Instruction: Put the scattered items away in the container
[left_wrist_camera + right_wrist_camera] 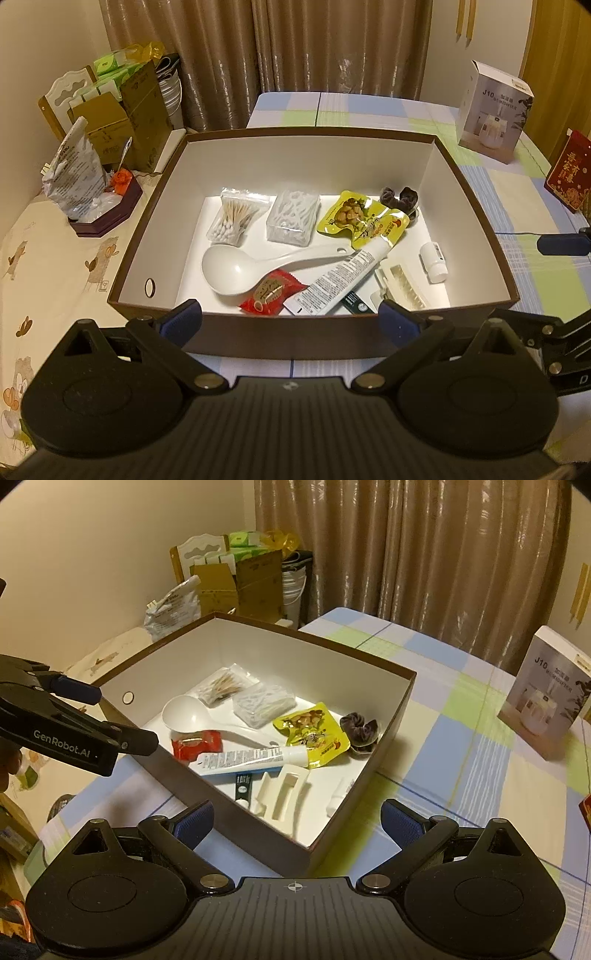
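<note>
A brown box (314, 132) with a white inside stands on the checked cloth. In it lie a white ladle (236, 267), a bag of cotton swabs (236, 218), a clear pack of white picks (293, 218), a yellow snack pouch (354, 218), a dark scrunchie (400, 197), a red packet (271, 293), a white tube (340, 278), a small white bottle (434, 262) and a beige tray (402, 286). My left gripper (290, 319) hangs open in front of the box's near wall, holding nothing. My right gripper (298, 819) is open over the box's (314, 637) near corner, also holding nothing.
A white humidifier carton (493, 110) and a red card (567, 173) stand on the cloth at the right. Left of the box are a dark tray with a plastic bag (79, 177) and cardboard boxes (129, 114). Brown curtains (332, 48) hang behind.
</note>
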`<state>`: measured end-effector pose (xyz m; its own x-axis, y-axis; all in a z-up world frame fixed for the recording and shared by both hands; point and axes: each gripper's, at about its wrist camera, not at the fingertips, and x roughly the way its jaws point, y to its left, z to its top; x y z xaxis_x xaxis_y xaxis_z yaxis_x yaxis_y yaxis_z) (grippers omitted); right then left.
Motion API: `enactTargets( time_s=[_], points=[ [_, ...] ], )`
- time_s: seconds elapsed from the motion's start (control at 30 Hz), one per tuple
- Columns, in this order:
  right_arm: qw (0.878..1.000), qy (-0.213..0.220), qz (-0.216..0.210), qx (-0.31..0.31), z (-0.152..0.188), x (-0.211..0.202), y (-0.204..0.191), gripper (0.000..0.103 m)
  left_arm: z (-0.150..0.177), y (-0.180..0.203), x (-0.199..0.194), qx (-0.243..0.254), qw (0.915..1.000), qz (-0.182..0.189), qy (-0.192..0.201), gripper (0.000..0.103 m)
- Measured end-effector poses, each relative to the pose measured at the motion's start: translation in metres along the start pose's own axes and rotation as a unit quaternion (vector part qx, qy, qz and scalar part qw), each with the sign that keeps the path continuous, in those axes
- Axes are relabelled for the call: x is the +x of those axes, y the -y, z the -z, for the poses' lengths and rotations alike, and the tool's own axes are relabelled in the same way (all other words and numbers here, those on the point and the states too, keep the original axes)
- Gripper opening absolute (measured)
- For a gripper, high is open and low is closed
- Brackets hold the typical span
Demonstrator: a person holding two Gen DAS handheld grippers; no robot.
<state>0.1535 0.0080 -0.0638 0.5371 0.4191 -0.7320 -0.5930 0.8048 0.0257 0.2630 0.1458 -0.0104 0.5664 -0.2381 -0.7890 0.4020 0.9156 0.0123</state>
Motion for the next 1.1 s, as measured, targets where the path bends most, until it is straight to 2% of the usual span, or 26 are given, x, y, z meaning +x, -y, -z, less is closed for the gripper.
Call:
enactTargets(
  time_s=[0.37,0.73,1.1],
  points=[
    [1.0,0.002,0.008,0.009,0.005,-0.003,-0.009,0.102,0.012,0.002,-0.01,0.004,1.0,0.0,-0.001,0.1],
    [1.0,-0.008,-0.002,0.008,0.017,-0.006,-0.012,0.102,0.024,0.002,-0.017,-0.009,0.9998,-0.019,-0.002,0.1],
    [1.0,-0.01,-0.02,-0.008,0.028,-0.016,-0.001,0.102,0.031,0.027,-0.03,-0.016,0.9995,-0.027,-0.005,0.1]
  ],
)
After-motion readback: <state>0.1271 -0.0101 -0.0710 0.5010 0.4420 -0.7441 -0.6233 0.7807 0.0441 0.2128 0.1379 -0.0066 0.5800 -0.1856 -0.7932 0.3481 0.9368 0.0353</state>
